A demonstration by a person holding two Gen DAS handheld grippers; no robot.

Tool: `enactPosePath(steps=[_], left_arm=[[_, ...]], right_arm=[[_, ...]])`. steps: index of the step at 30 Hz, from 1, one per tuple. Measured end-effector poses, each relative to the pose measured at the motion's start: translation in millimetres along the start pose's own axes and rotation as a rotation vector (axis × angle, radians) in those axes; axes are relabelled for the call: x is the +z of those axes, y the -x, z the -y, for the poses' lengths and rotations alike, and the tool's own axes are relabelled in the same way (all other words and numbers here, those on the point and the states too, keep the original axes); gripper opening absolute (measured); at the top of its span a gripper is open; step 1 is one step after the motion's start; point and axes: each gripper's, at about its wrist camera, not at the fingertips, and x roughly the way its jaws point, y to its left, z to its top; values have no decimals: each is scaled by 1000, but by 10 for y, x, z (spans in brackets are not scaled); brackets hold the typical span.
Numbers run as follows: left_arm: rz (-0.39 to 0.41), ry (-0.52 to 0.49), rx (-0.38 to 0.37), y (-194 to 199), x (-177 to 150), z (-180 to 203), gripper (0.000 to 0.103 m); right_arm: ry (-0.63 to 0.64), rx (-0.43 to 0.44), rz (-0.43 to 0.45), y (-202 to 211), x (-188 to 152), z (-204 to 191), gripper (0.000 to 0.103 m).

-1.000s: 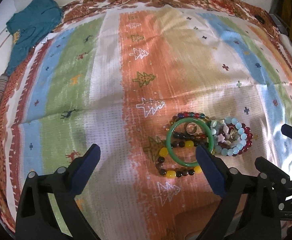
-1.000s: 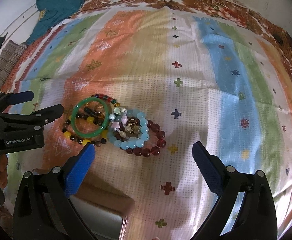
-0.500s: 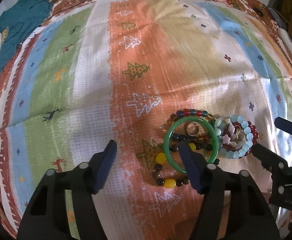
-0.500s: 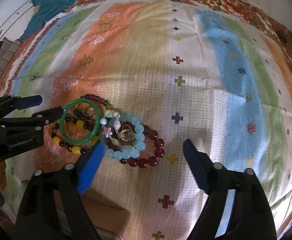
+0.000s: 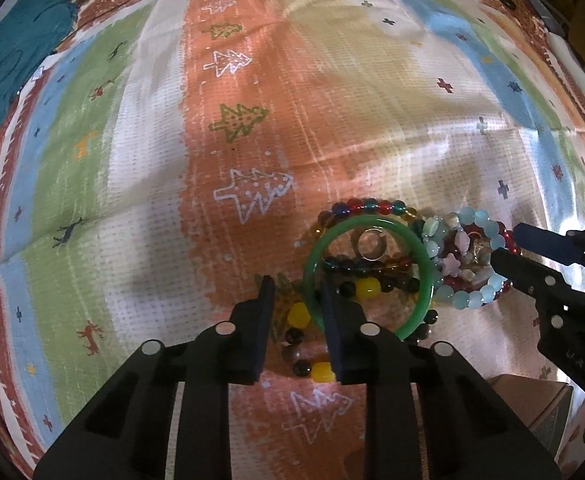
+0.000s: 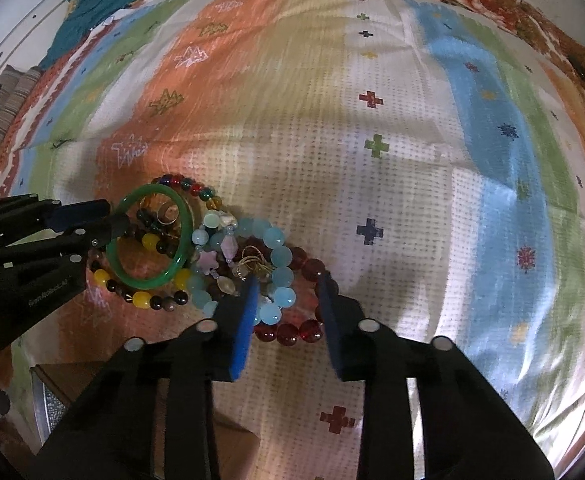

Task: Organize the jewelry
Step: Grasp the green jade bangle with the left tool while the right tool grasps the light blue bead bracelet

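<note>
White "GenRobot.AI" lettering on left hand-held gripper [image 6: 110, 216]

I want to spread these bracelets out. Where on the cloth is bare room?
Bare cloth lies beyond the pile: the orange tree-print stripe and the white cross-print stripe, right of the red bead bracelet. It is crowded around the green bangle, where both grippers are closing in.

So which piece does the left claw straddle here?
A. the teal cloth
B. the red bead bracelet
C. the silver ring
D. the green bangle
D: the closing left claw has one finger inside and one outside the green bangle, its rim between them; whether the pads already press on it is unclear.
</note>
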Motion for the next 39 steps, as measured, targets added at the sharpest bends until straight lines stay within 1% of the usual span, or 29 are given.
enactPosePath(steps=[3, 5, 8, 10, 17, 20, 27, 39], left_arm=[[2, -6, 1, -6, -3, 35, 16], [-1, -15, 2, -25, 15, 76, 9], [1, -25, 13, -40, 32, 108, 8], [5, -24, 13, -46, 47, 107, 7], [10, -3, 4, -17, 53, 55, 6], [15, 0, 17, 14, 45, 41, 6], [38, 17, 6, 152, 54, 12, 7], [76, 11, -6, 378, 60, 57, 7]], right_arm=[[8, 0, -6, -23, 3, -23, 22], [11, -3, -12, -44, -1, -26, 21], [11, -4, -13, -66, 2, -18, 20], [16, -1, -20, -86, 12, -20, 14], [29, -4, -12, -93, 4, -35, 12], [44, -4, -2, -53, 7, -55, 12], [64, 27, 64, 208, 74, -195, 12], [83, 51, 136, 544, 143, -317, 12]])
